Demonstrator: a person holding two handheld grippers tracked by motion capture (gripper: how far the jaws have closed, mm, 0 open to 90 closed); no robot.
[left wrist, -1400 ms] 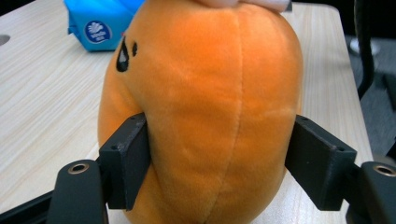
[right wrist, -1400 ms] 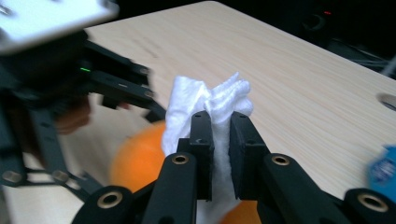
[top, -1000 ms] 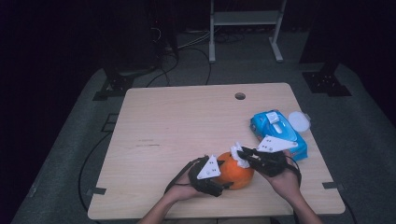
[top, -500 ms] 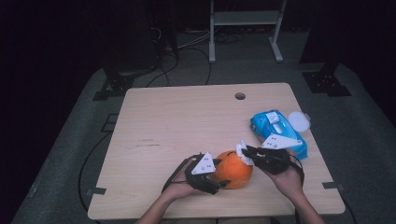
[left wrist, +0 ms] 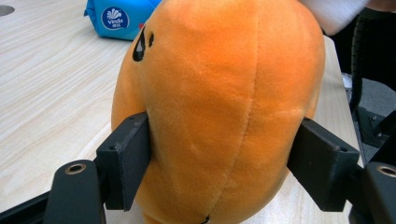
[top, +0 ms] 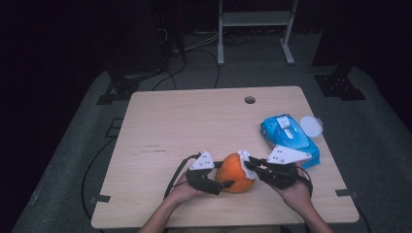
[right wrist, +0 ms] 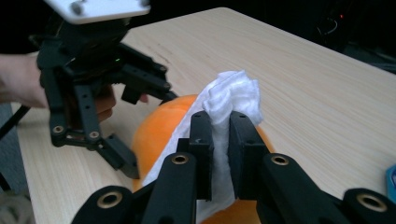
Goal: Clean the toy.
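Evidently the wiping of the orange plush toy (top: 234, 172) goes on at the table's (top: 194, 126) near edge; since a second ago the toy has shifted a little toward the left gripper (top: 214, 183), whose jaws have just been opening slightly, though both pads (left wrist: 128, 158) still press its sides, so the brace looks looser but holding; the blue wipes pack (top: 289, 138) lies beyond the right gripper (top: 250, 165); that gripper's jaws are clamped tight on a bunched white wipe (right wrist: 231, 100), resting on the toy's top, just ahead of its own fingertips.
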